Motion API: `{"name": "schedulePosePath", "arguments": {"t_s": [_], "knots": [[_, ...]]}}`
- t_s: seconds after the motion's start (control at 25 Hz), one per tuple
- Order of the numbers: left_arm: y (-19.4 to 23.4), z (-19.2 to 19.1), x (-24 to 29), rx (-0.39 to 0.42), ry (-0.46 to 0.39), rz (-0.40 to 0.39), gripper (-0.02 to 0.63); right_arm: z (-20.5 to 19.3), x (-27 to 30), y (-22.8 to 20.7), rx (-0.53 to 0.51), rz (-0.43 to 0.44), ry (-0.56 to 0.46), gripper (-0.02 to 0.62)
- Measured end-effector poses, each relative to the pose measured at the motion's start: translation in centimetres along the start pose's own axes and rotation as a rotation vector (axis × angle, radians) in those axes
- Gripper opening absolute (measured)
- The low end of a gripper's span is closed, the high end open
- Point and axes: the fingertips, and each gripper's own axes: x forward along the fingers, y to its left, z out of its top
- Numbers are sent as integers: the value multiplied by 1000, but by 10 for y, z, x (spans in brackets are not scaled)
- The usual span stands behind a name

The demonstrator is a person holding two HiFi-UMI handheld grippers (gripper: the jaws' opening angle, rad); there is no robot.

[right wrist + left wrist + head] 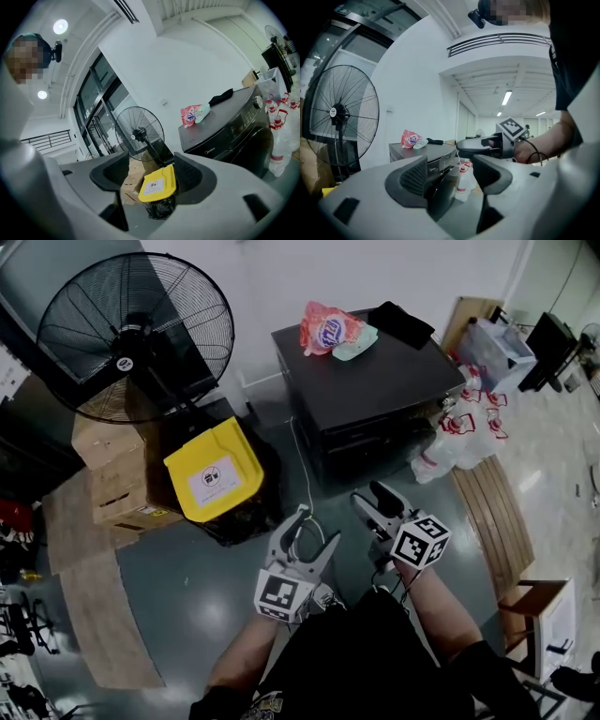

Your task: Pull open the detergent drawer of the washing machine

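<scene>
The dark washing machine (375,381) stands a little way ahead of me, its front panel (380,432) facing me. The right gripper view shows its top control strip (225,136), and the drawer looks flush with it. My left gripper (317,526) is held out low in front of the person, well short of the machine, and is open with nothing between its jaws (450,176). My right gripper (370,495) is beside it, slightly nearer the machine, also open and empty (152,176). It appears in the left gripper view too (483,146).
On the machine lie a pink detergent bag (328,329) and a black cloth (401,322). A bin with a yellow lid (214,472), cardboard boxes (117,479) and a large floor fan (131,334) stand to the left. Red-capped bottles (459,427) and wooden boards (492,521) are to the right.
</scene>
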Motion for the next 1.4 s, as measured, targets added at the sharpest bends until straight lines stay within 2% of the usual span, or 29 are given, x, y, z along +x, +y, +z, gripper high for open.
{"name": "schedulePosePath", "arguments": {"t_s": [0.24, 0.48, 0.76, 1.0, 1.16, 1.28, 1.4], "knots": [[18, 3, 0, 2, -10, 16, 275, -11, 25, -6, 45, 6, 28, 357], [29, -4, 18, -12, 9, 22, 275, -20, 48, -35, 82, -5, 64, 381], [43, -11, 52, -20, 52, 47, 275, -35, 78, -100, 259, -41, 90, 443], [59, -24, 88, -48, 83, 61, 275, -46, 107, -151, 403, -44, 115, 456], [64, -30, 110, -62, 116, 46, 275, -47, 123, -178, 517, -33, 103, 459], [66, -32, 125, -67, 135, 32, 275, -50, 131, -199, 615, -62, 83, 468], [69, -32, 136, -83, 156, 22, 275, -47, 141, -219, 632, -52, 58, 479]]}}
